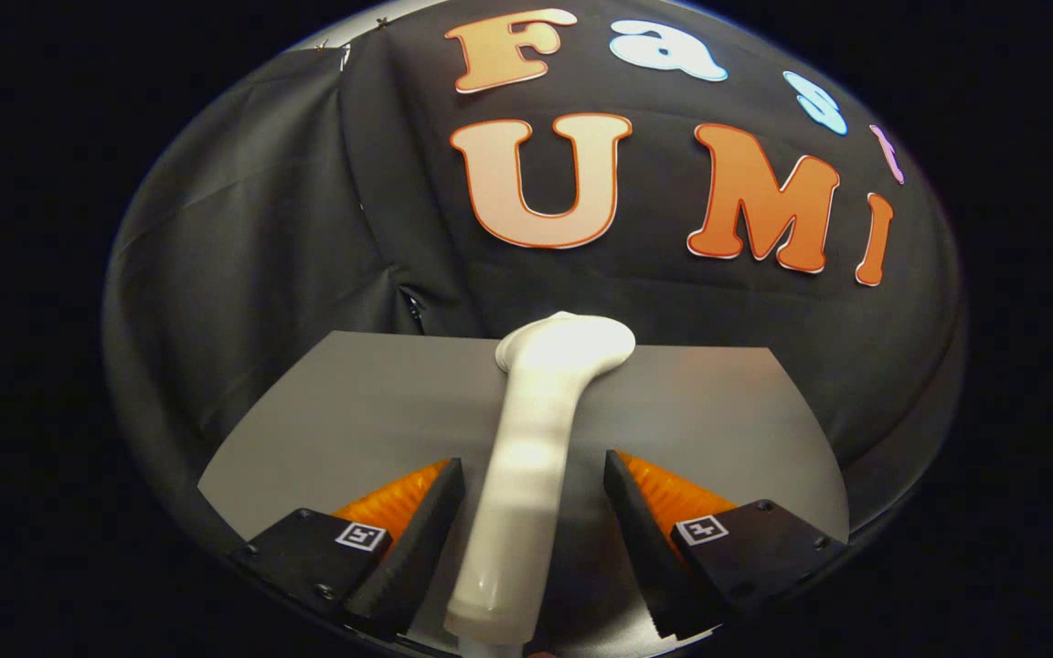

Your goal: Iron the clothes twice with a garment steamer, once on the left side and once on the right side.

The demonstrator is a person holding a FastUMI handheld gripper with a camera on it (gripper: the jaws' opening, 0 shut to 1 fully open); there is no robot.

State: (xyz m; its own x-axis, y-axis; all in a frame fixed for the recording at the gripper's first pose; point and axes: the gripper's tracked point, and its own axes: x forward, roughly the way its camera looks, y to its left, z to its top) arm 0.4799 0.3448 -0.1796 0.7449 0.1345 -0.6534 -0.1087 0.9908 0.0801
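A white garment steamer [536,429] lies on a flat grey surface [353,411]. Its long handle runs back between my fingers and its bent head [572,345] reaches the surface's far edge. My gripper [534,471] is open around the handle. A narrow gap shows on each side between the handle and the fingers [426,530], so neither one presses on it. The handle's near end drops out of sight below the fingers.
The black cloth wall [261,228] of the booth hangs close behind the grey surface and wraps round to the left. Bare grey surface lies to the left and right [746,411] of the steamer.
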